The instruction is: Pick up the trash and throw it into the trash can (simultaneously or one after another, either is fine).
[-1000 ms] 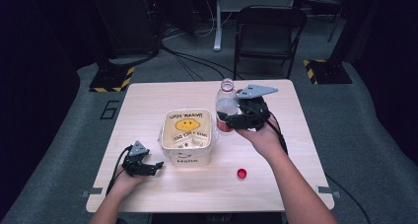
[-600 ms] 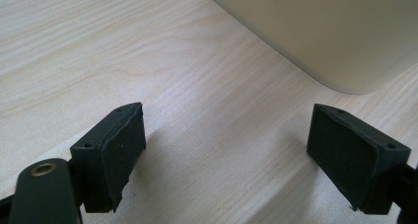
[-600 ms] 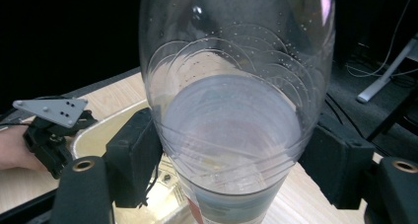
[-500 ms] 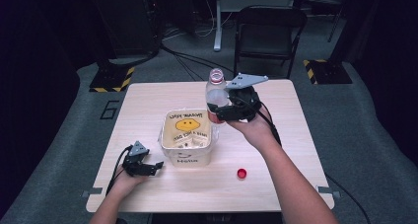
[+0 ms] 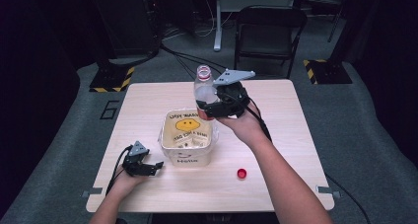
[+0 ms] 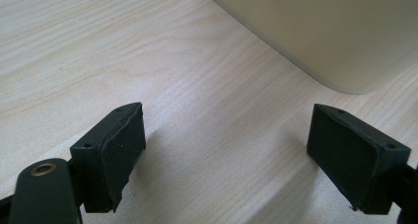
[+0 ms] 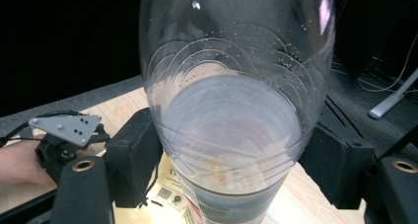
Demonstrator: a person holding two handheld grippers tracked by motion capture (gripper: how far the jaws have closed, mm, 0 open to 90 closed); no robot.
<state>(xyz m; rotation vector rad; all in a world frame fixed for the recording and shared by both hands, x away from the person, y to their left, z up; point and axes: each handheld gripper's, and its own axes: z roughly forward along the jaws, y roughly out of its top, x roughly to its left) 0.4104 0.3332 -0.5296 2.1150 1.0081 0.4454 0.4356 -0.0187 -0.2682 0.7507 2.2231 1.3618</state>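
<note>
While the right tool (image 5: pixel 215 107) clamps its jaws on a clear uncapped bottle (image 5: pixel 204 86) held above the tub (image 5: pixel 189 157), the left tool (image 5: pixel 154 166) rests on the desk (image 5: pixel 296 135) beside that tub, jaws wide apart and empty.

Colours on the pale wood table (image 5: pixel 296 135)

Clear bottle (image 5: pixel 204 93); cream tub (image 5: pixel 187 140) with a yellow smiley face; small red cap (image 5: pixel 241 173) near right; black grippers with grey plates.
</note>
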